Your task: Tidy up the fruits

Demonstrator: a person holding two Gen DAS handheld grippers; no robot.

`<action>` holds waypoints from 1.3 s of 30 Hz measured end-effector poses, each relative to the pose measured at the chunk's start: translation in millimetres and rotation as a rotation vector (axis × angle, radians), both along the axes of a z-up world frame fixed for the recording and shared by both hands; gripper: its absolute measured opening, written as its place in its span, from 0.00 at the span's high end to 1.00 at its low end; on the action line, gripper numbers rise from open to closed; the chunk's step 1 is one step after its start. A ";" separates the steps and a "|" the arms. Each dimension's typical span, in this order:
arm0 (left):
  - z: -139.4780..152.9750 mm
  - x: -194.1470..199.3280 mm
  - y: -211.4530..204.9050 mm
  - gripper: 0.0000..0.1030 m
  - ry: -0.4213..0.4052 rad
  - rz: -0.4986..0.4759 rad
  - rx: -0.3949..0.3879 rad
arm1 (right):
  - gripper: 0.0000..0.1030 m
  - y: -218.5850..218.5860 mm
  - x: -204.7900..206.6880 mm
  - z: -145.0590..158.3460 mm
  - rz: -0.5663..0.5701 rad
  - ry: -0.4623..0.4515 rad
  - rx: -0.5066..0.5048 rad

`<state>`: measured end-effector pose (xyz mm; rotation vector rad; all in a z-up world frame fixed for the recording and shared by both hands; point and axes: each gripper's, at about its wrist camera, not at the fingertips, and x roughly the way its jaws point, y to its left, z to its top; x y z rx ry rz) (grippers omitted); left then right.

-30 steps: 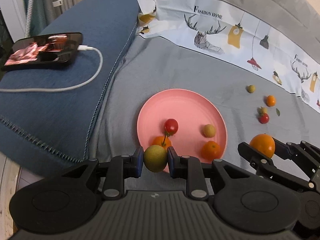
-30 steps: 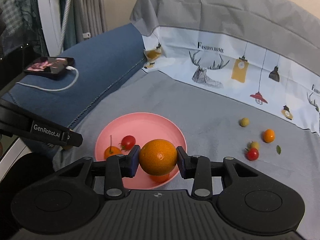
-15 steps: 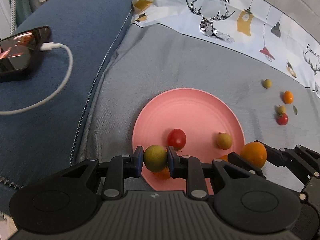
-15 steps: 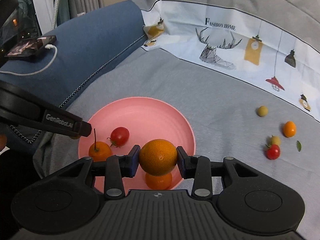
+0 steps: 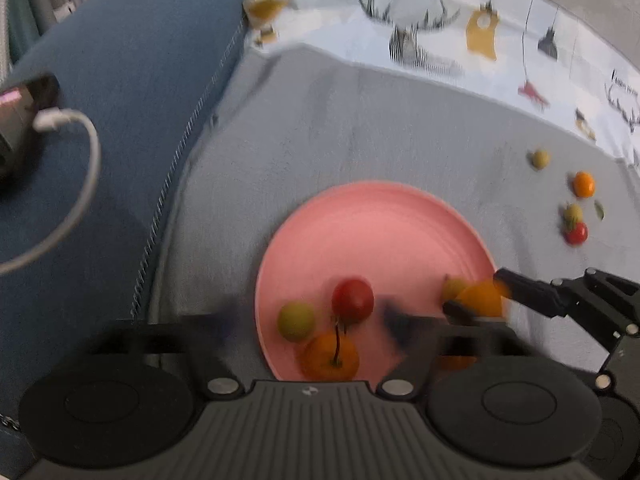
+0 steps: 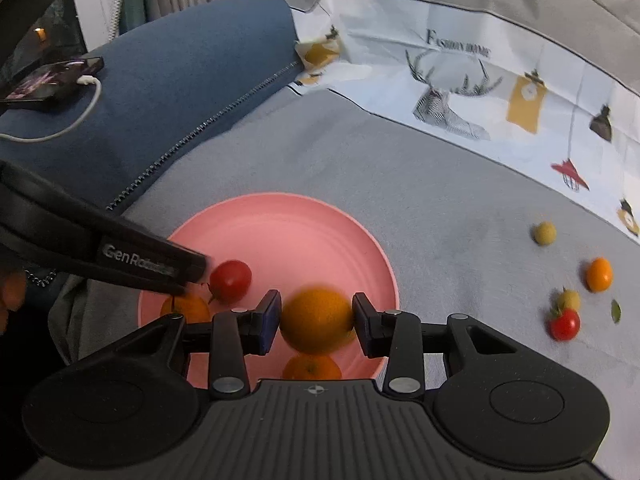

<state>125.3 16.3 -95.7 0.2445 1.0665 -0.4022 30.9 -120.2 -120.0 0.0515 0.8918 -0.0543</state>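
- Nearest the cameras, both grippers hang over the plate (image 6: 372, 248): left gripper (image 5: 308, 320) jaws opening wide, green fruit (image 5: 296, 321) free on the plate; right gripper (image 6: 316, 320) opening too, orange (image 6: 316, 320) between its pads, blurred — seemingly dropping.
- Plate also holds a tomato (image 6: 231, 281), two small oranges and a yellowish fruit.
- Farther right, four loose fruits (image 6: 565, 323) remain on the grey cloth — roughly two-thirds done.

Green fruit (image 5: 296, 321) now free of left tool (image 5: 310, 320)

Left gripper's fingers (image 5: 394, 322) motion-blurred
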 end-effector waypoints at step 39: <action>100.4 -179.4 77.9 0.00 -0.146 0.042 -0.093 | 0.01 57.3 -192.1 120.8 -0.125 -0.198 -0.143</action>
